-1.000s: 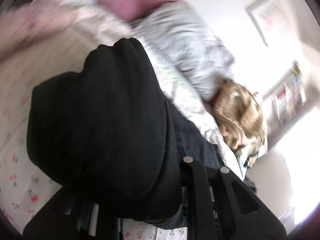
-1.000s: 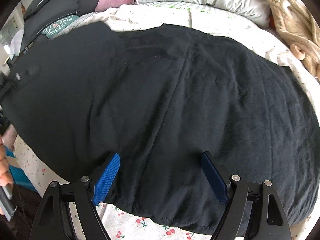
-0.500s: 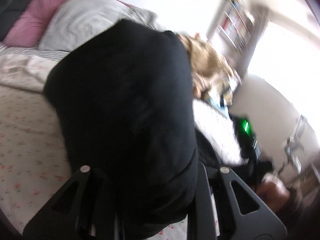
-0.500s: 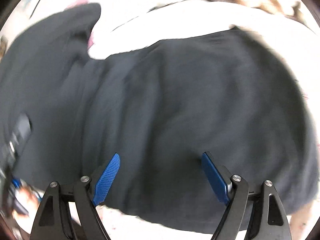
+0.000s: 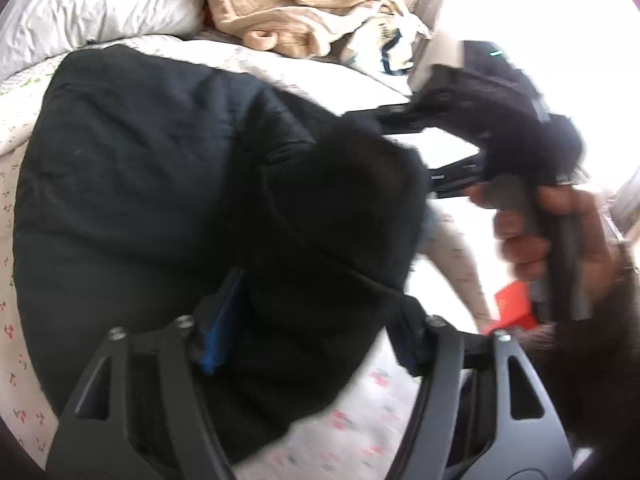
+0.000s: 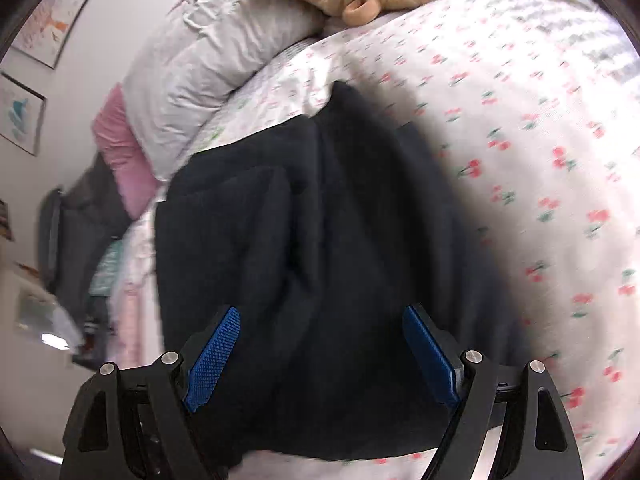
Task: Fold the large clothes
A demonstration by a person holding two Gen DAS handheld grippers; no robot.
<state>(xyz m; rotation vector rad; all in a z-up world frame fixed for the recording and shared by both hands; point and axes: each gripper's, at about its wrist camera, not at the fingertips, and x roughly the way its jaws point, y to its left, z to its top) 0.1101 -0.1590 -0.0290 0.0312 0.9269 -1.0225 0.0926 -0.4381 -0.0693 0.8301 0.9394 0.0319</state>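
Observation:
A large black garment (image 5: 140, 168) lies folded over on the cherry-print bed sheet (image 6: 540, 160). In the left wrist view a thick fold of it bulges between the fingers of my left gripper (image 5: 316, 320). Those jaws are opening, and the blue left pad (image 5: 220, 328) shows beside the cloth. My right gripper (image 6: 320, 344) stands wide open over the same garment (image 6: 320, 220), both blue pads bare and the cloth lying under and between them. The left wrist view also shows the right gripper (image 5: 396, 152) at the fold's far edge, held by a person's hand (image 5: 540, 232).
A grey pillow (image 5: 100, 0) and a beige fleecy heap (image 5: 288, 4) lie at the head of the bed. A pink cushion (image 6: 120, 152) sits beside the pillow, and framed pictures (image 6: 52, 20) hang on the wall. Bare sheet stretches to the right of the garment.
The left gripper swung the gripped black fold across onto the garment and its jaws spread apart. The right gripper rolled and moved sideways, staying open. The garment now lies narrower, doubled over.

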